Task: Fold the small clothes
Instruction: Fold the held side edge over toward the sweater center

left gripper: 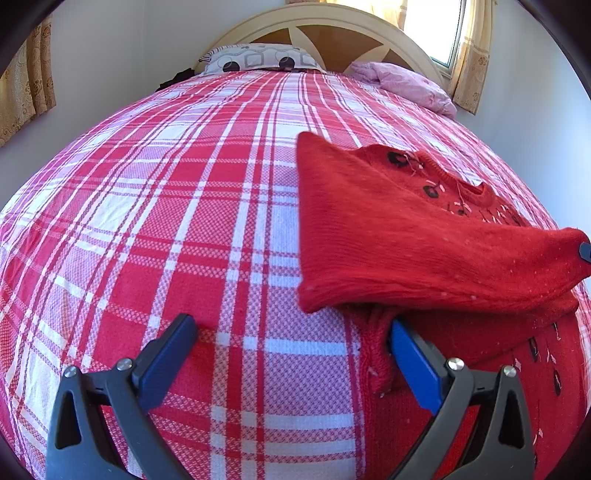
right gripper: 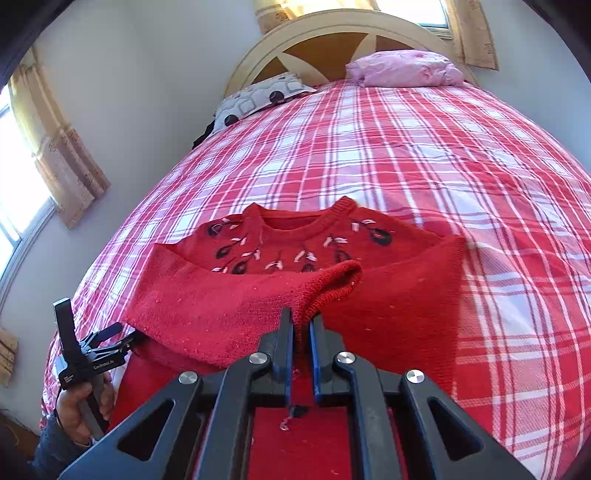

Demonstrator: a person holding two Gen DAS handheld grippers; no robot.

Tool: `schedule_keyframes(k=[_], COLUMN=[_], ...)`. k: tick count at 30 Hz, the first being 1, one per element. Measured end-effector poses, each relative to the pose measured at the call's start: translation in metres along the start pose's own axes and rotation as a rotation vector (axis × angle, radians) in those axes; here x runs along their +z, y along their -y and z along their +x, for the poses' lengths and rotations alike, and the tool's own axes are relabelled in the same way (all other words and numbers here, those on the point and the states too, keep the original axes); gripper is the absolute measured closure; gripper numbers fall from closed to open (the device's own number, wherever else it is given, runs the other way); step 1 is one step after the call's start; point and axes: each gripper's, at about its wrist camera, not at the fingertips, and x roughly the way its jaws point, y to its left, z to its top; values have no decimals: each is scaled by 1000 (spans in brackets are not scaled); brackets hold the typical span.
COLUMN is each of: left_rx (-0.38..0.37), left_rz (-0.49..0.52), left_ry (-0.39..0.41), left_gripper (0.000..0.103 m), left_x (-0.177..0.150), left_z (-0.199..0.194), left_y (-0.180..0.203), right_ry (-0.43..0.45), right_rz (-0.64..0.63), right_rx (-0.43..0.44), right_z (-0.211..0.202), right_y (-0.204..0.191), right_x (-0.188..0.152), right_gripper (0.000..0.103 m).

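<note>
A red knit sweater [right gripper: 295, 240] with dark and pink embroidery around the neck lies flat on the plaid bedspread [right gripper: 424, 155]. My right gripper [right gripper: 301, 321] is shut on the cuff of one sleeve [right gripper: 240, 306], which is lifted and drawn across the sweater's body. In the left wrist view the sweater [left gripper: 388, 229] fills the right side, the raised sleeve stretching to the right gripper's tip [left gripper: 585, 251] at the frame edge. My left gripper [left gripper: 291, 332] is open over the bedspread [left gripper: 184, 184], its right finger [left gripper: 406, 350] on the sweater's lower edge. A hand [right gripper: 79, 410] holds the left gripper [right gripper: 122, 336].
A patterned grey pillow [left gripper: 258, 59] and a crumpled pink pillow [left gripper: 406, 81] lie at the head of the bed against a curved cream headboard [left gripper: 332, 26]. Curtained windows [right gripper: 22, 158] flank the bed, and a white wall [right gripper: 147, 92] runs along its left side.
</note>
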Motion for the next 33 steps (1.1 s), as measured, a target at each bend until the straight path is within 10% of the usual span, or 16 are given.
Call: schedule_keyframes(k=[29, 33], left_rx=[2, -17], left_rz=[2, -9], left_ry=[0, 13], left_gripper=[0, 0], left_x=[1, 0], left_z=[1, -3], left_y=[1, -2], right_ry=[-43, 1], right_rz=[96, 110], right_rx=[-128, -172], right_z=[16, 7], right_y=[71, 72], right_x=[-36, -35], right_gripper=[96, 80])
